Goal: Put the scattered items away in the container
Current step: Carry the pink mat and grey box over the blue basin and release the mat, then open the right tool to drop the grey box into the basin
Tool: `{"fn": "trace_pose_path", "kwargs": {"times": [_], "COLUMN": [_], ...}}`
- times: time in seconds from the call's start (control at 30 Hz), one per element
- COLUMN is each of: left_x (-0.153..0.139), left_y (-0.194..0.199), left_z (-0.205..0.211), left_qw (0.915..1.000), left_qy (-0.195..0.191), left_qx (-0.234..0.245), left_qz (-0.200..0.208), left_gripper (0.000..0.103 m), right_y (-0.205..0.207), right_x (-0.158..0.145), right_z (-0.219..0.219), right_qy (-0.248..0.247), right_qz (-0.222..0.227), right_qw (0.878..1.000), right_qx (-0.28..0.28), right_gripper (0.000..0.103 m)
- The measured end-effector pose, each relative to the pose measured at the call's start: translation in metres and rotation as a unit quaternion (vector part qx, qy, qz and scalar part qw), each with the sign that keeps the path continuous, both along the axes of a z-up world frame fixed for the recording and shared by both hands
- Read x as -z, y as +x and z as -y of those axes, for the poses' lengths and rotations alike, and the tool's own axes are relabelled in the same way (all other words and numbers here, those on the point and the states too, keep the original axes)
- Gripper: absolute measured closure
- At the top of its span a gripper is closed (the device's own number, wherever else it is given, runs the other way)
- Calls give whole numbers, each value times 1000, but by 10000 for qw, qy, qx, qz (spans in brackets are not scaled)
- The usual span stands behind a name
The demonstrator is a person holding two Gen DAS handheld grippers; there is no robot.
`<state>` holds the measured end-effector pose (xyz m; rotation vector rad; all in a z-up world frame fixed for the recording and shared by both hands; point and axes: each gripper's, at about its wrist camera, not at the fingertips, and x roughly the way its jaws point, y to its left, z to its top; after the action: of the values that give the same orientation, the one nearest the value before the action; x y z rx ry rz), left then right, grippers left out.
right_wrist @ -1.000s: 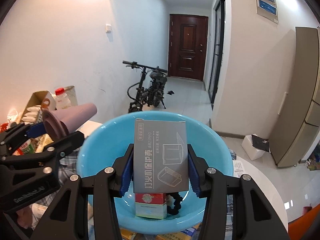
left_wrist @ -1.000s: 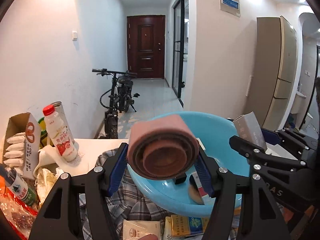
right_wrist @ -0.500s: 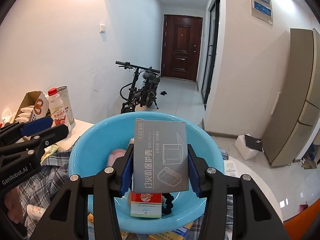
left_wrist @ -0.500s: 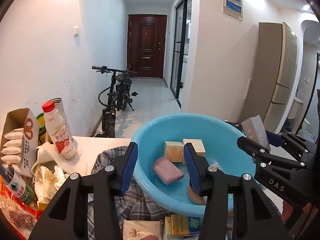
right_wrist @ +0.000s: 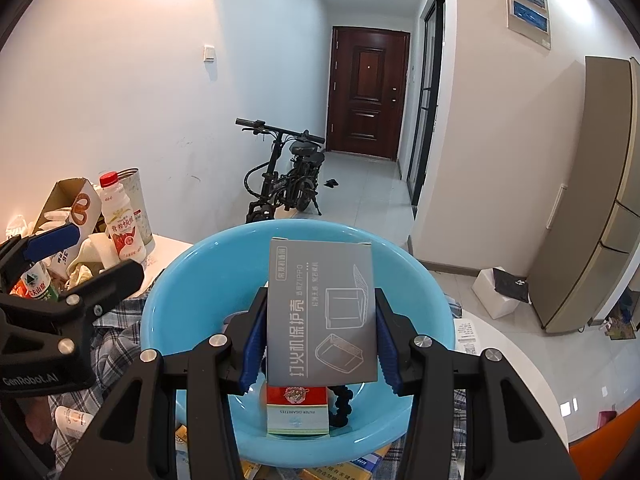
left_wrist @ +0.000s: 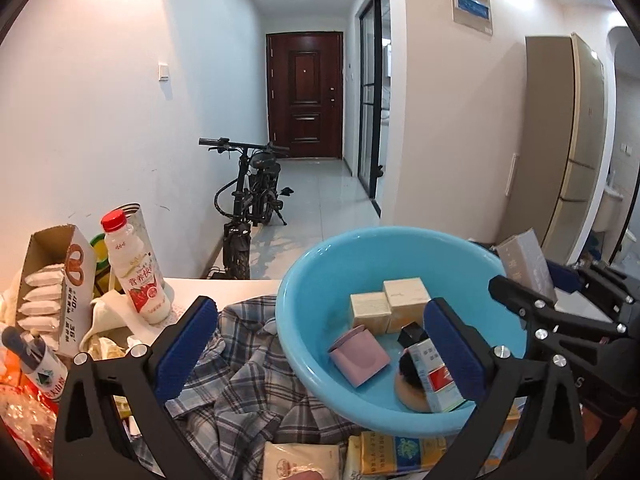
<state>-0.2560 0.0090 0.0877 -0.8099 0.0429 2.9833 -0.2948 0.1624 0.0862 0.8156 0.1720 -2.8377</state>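
The blue basin (left_wrist: 320,264) sits on a plaid shirt (left_wrist: 248,376) spread over the white counter (left_wrist: 224,286), directly ahead of both wrist cameras. Inside it lie a rolled pink cloth (left_wrist: 359,356), two beige cubes (left_wrist: 388,306) touching side by side, a small black item, a round brush (left_wrist: 410,384) and a red-and-white carton (left_wrist: 438,376) leaning near the front wall.

The left hand-held gripper (left_wrist: 320,340) is released: its jaws are opening and stand wide, with no item pressed by the blue pads (left_wrist: 188,340); the near rim of the basin and the pink cloth merely show through the gap. The right hand-held gripper (right_wrist: 318,344) is clenched on a grey box (right_wrist: 322,312) printed with line drawings, held upright above the basin's bowl, its pads pressing both side faces. Below the box, in the right wrist view, the red-and-white carton (right_wrist: 298,412) rests on the basin floor beside a black beaded strand (right_wrist: 344,406).

To the left on the counter stand a milk drink bottle (left_wrist: 136,268) with a red cap, an open cardboard box of white packets (left_wrist: 52,288) and a green-labelled bottle (left_wrist: 40,364). Yellow packets (left_wrist: 400,452) lie just in front of the basin.
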Motion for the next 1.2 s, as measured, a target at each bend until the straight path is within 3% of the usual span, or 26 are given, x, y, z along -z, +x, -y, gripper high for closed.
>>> {"fn": "trace_pose_path", "kwargs": {"times": [1.0, 1.07, 1.1, 1.13, 1.2], "left_x": [0, 0, -1, -1, -1], "left_y": [1, 1, 1, 1, 1], "left_z": [2, 3, 3, 2, 2], "left_qw": [9998, 9998, 9998, 9998, 9998], "left_qy": [-136, -130, -127, -120, -128], "left_qx": [-129, -128, -127, -126, -119], "left_qz": [50, 45, 40, 40, 44], "left_gripper": [0, 0, 0, 0, 0], "right_y": [-5, -4, -3, -2, -1], "right_x": [12, 11, 11, 10, 8], "right_z": [11, 12, 12, 12, 11], "right_qy": [61, 83, 103, 136, 156], "right_qz": [109, 69, 34, -22, -64], "right_qw": [9999, 9999, 9999, 9999, 9999], "right_qx": [-93, -70, -58, -24, 3], "right_gripper": [52, 44, 28, 20, 20]}}
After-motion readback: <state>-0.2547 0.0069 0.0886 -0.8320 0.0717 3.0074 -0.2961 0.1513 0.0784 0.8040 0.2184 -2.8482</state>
